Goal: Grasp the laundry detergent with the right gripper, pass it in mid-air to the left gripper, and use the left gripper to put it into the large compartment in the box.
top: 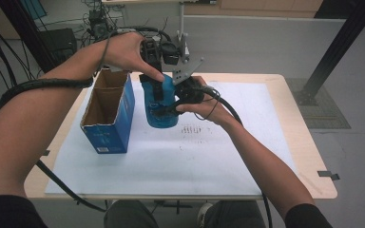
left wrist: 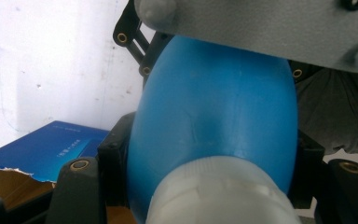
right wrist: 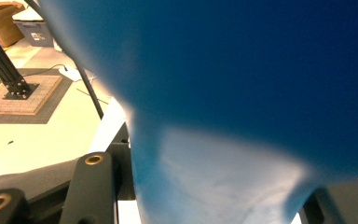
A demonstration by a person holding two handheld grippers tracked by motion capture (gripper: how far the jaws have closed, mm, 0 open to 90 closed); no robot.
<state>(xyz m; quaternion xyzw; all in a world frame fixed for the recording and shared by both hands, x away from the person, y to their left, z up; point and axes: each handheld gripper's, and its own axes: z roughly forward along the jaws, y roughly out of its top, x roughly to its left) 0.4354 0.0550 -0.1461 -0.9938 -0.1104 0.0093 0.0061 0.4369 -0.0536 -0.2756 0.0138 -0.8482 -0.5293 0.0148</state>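
A blue plastic bottle (top: 161, 114) hangs upright above the white sheet, held between both grippers. My left gripper (top: 158, 89) comes down from above and is shut on the bottle's upper part. In the left gripper view the black jaws press both sides of the blue bottle (left wrist: 214, 112), with its white cap (left wrist: 219, 196) nearest the camera, and my left gripper (left wrist: 209, 163) is closed around it. My right gripper (top: 173, 105) reaches in from the right and is shut on the bottle's side. In the right gripper view the blue bottle (right wrist: 242, 84) sits between the jaws of my right gripper (right wrist: 214, 200).
An open blue cardboard box (top: 108, 114) stands upright just left of the bottle, flaps up. A white sheet (top: 247, 142) covers the wooden table (top: 309, 156). A black frame post (top: 335, 47) rises at the back right; cables lie at the back left.
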